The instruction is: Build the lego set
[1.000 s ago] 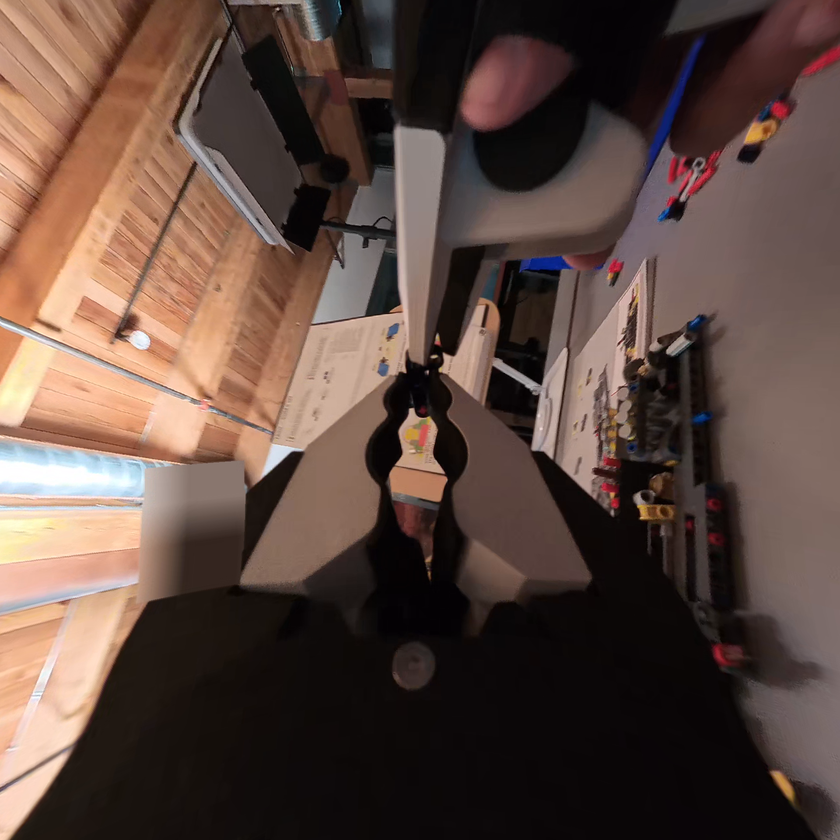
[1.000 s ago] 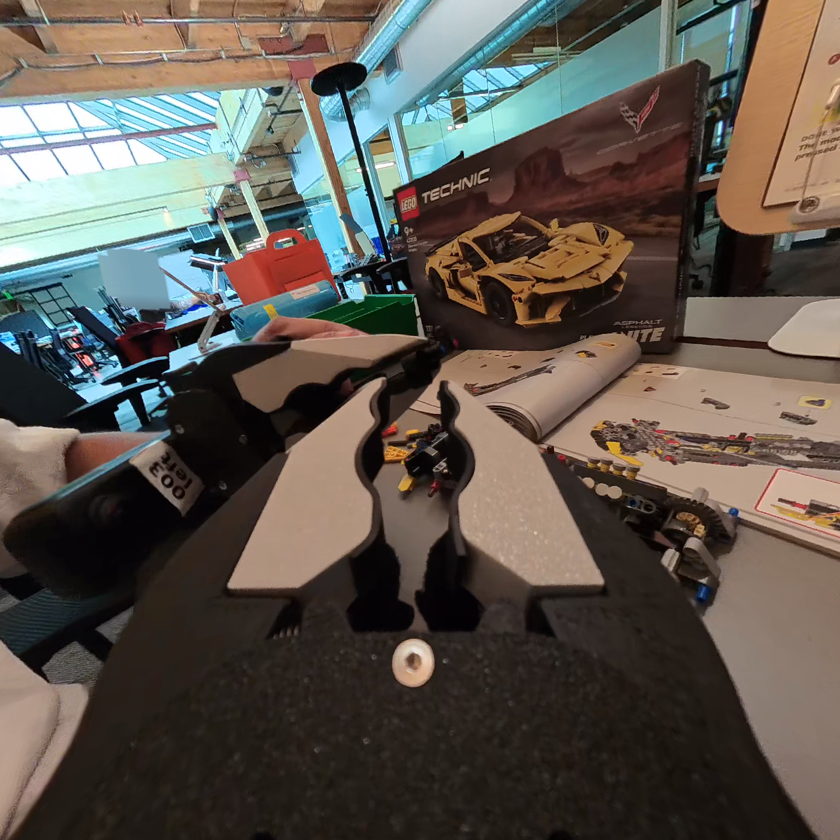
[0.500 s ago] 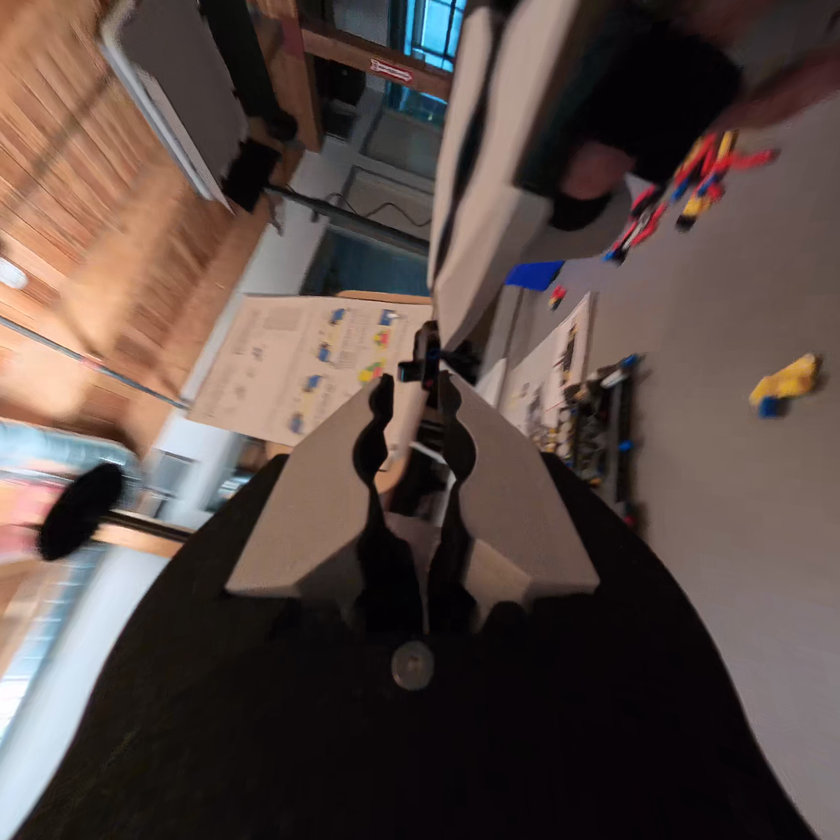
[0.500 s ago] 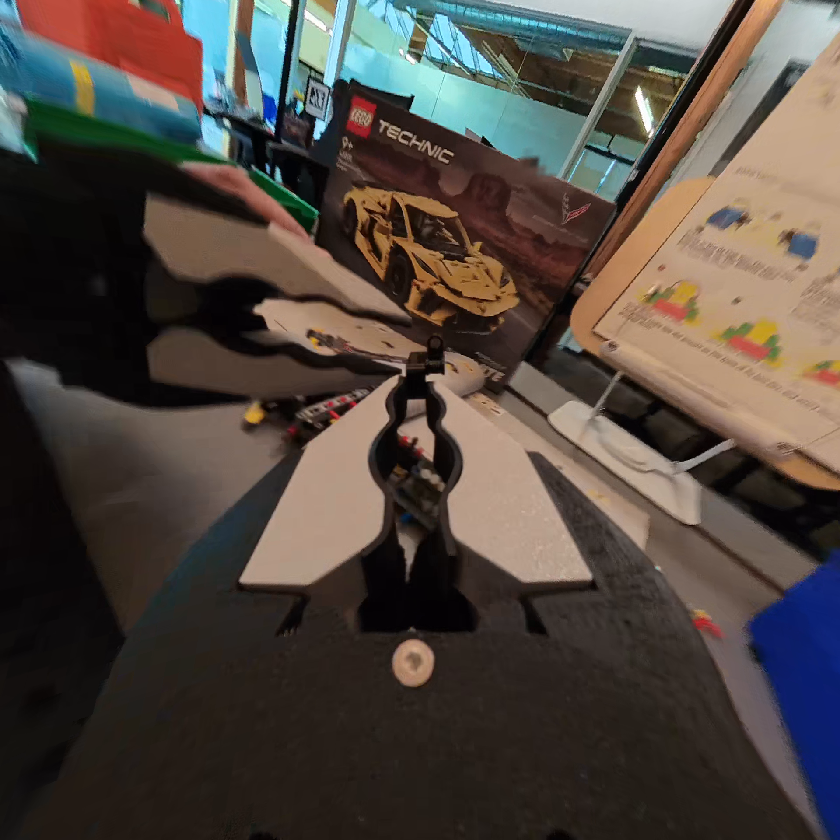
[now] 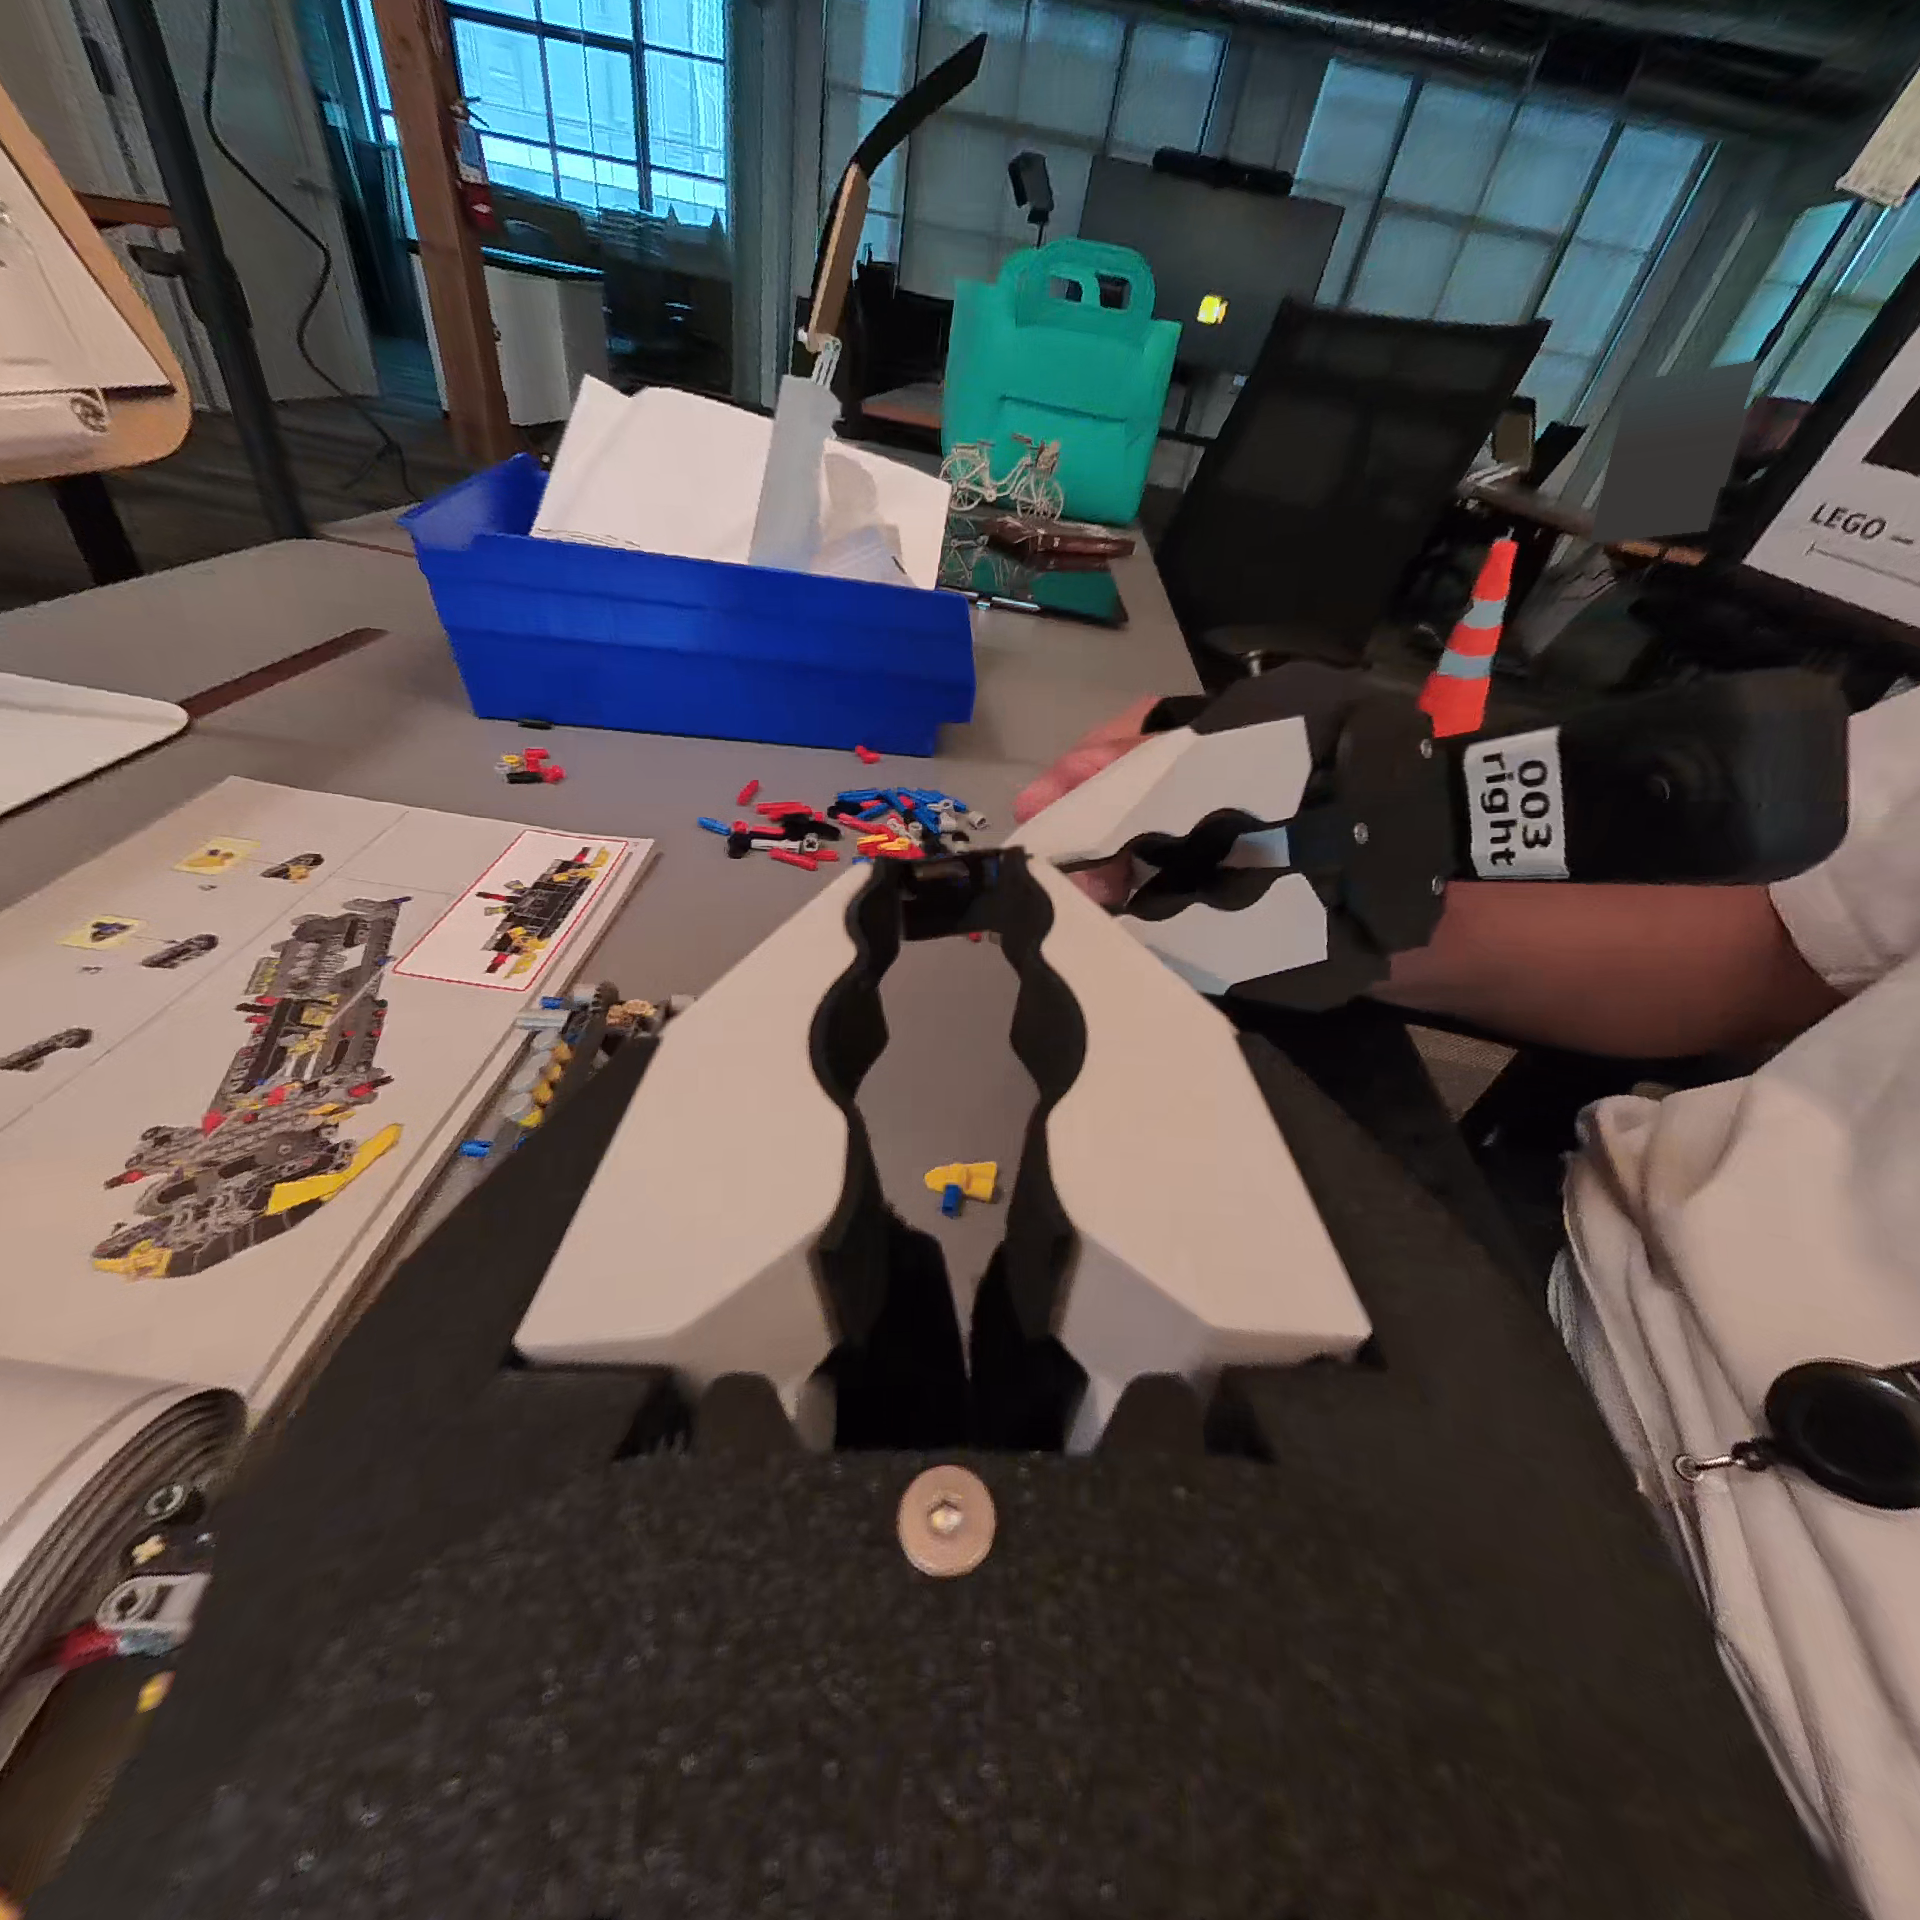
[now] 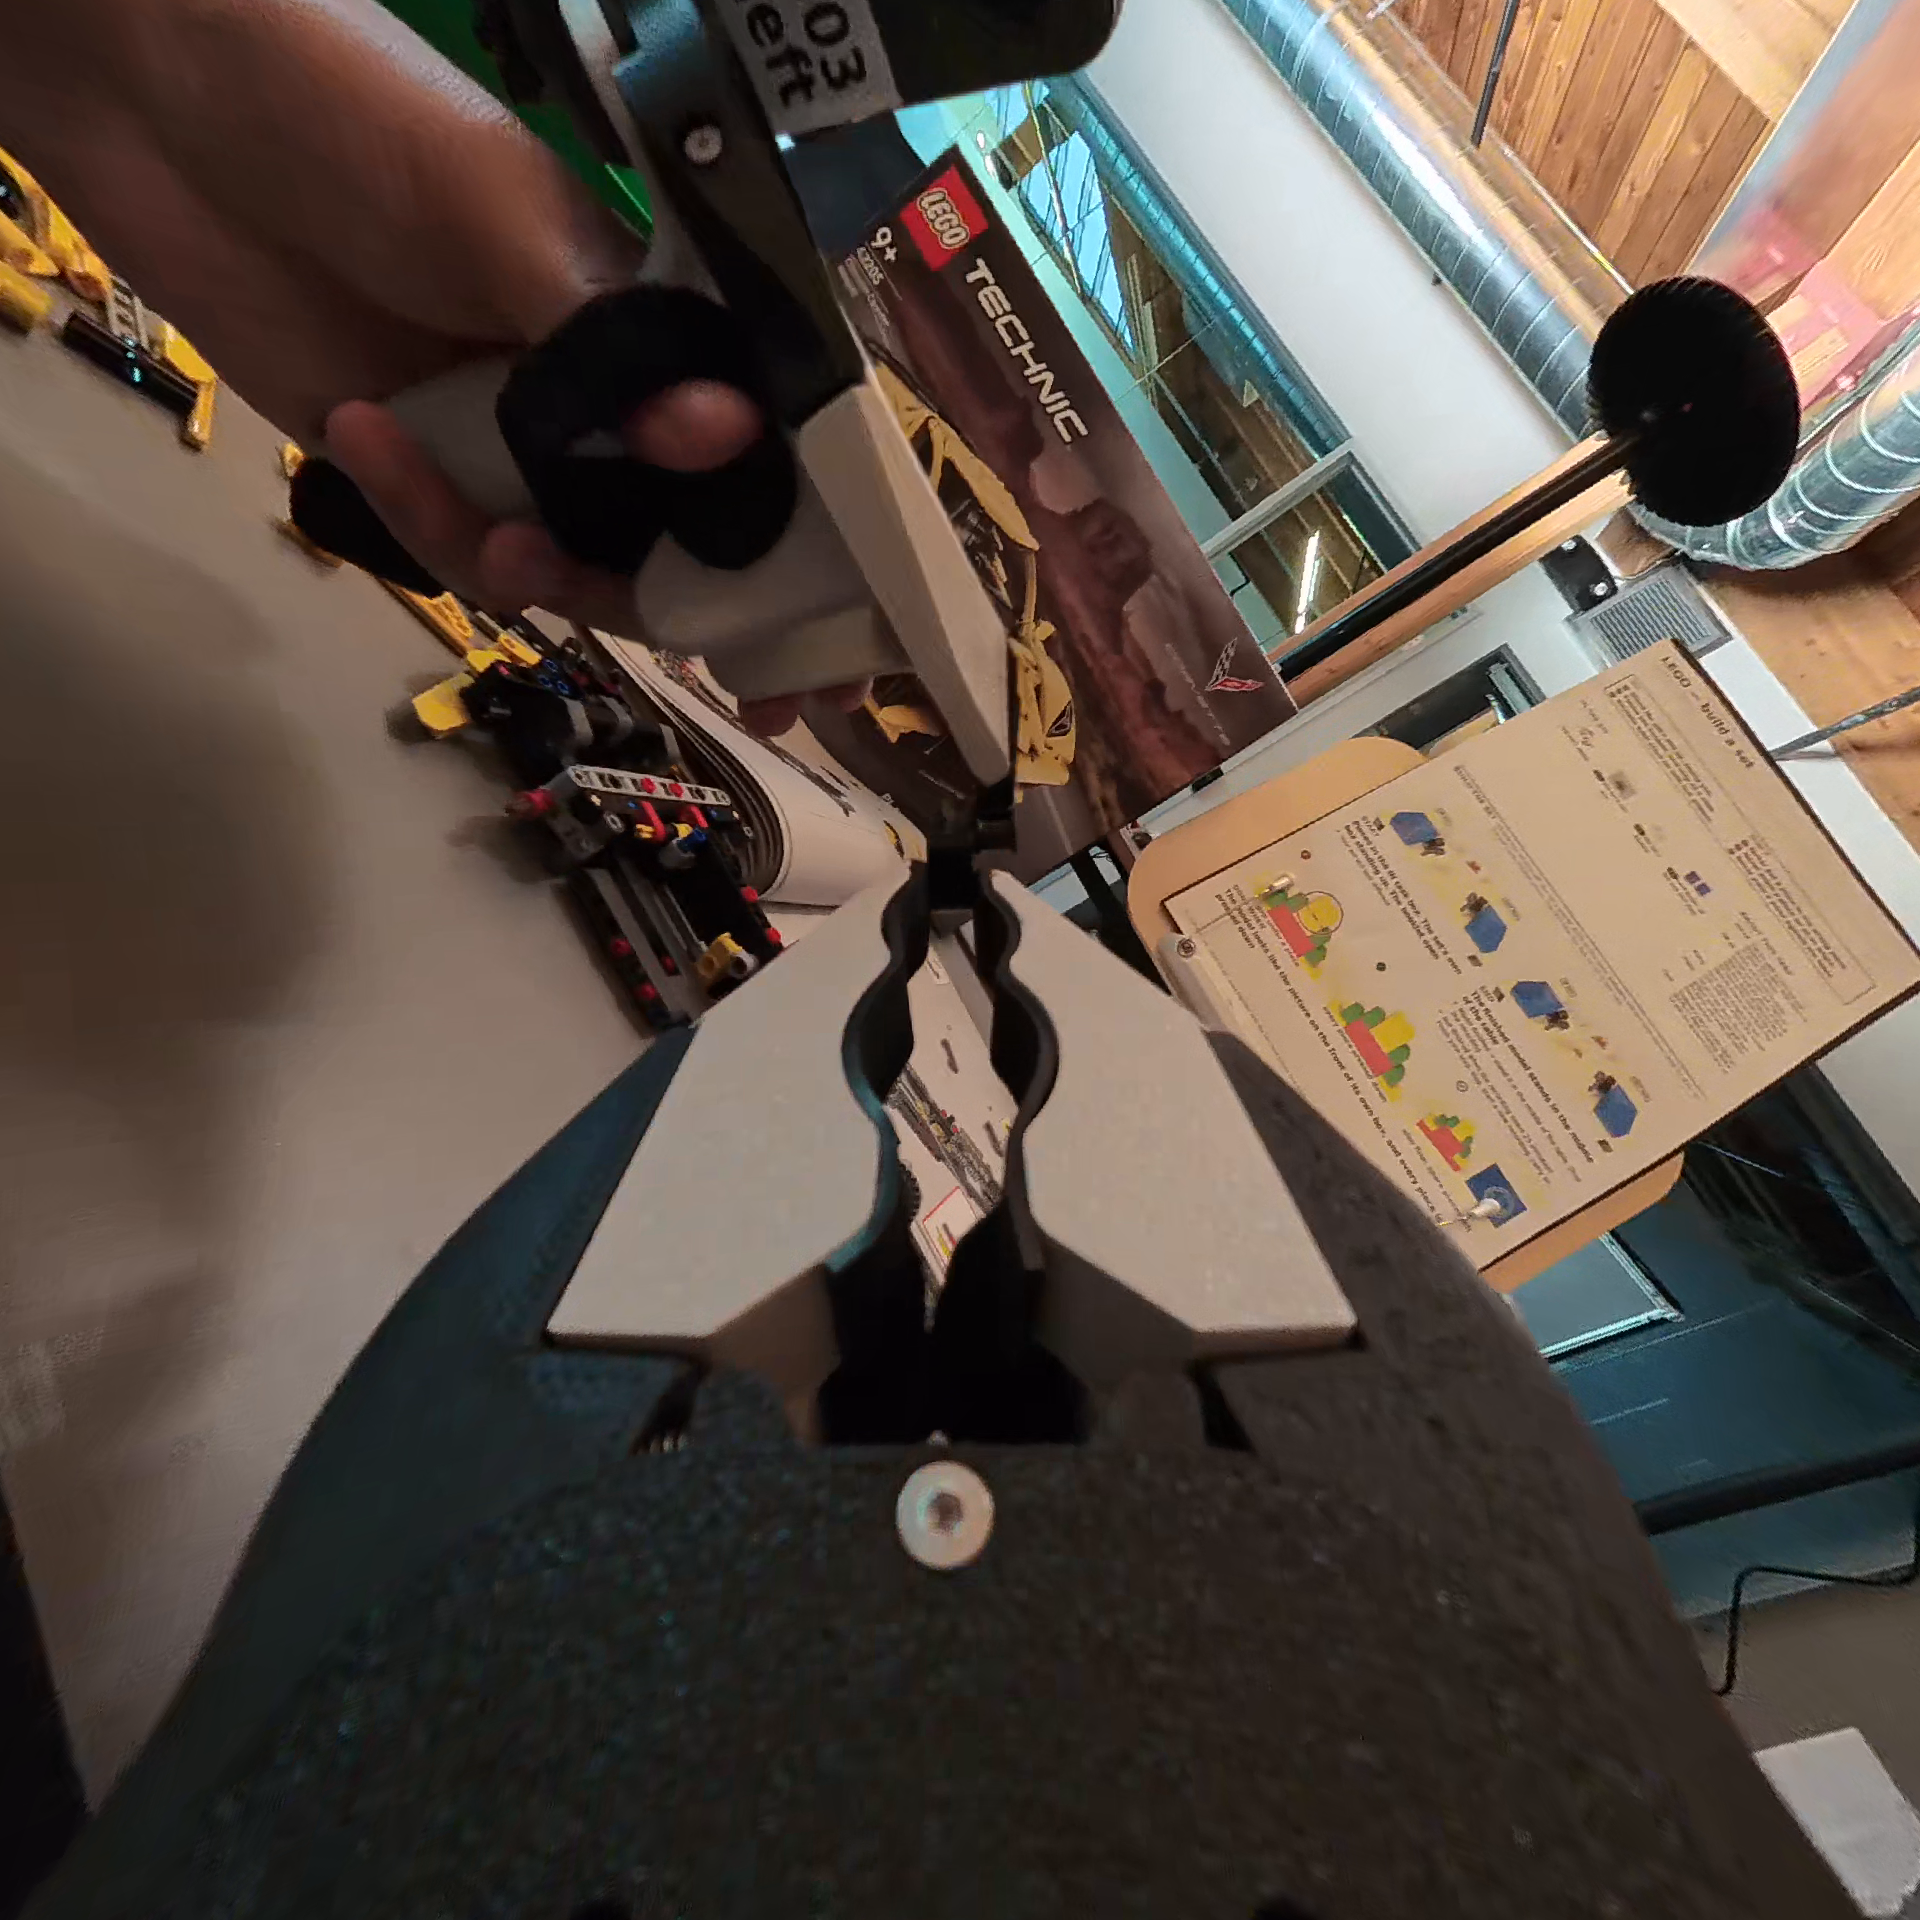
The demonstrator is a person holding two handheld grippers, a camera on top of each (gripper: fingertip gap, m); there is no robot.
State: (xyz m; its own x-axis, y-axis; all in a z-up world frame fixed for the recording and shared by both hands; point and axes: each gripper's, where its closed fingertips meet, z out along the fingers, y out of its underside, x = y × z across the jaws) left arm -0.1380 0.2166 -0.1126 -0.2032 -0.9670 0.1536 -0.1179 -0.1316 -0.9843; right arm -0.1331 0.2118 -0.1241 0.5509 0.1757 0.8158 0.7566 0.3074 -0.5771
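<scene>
My left gripper (image 5: 951,883) is shut on a small black lego piece (image 5: 940,891), held above the grey table (image 5: 312,644). My right gripper (image 6: 951,883) is shut on a small black piece (image 6: 948,891) at its tips. The two grippers meet tip to tip; the right one reaches in from the right in the left wrist view (image 5: 1049,860), the left one from above in the right wrist view (image 6: 987,774). Whether it is one piece or two joined pieces is unclear. The part-built dark chassis (image 6: 665,883) lies beside the open instruction booklet (image 5: 312,997).
A pile of loose red, blue and black pieces (image 5: 852,821) lies before a blue bin (image 5: 686,634). A yellow piece (image 5: 961,1179) lies on the table under my left gripper. The set's box (image 6: 1039,520) and an instruction board (image 6: 1558,987) stand behind. A person's arm (image 5: 1558,966) is at right. My left and right fingertips are right by each other.
Both grippers have turned and swung while staying tip to tip. The left view has rolled from sideways to level over the table; the right view has tilted sideways. Both stay shut on the black piece.
</scene>
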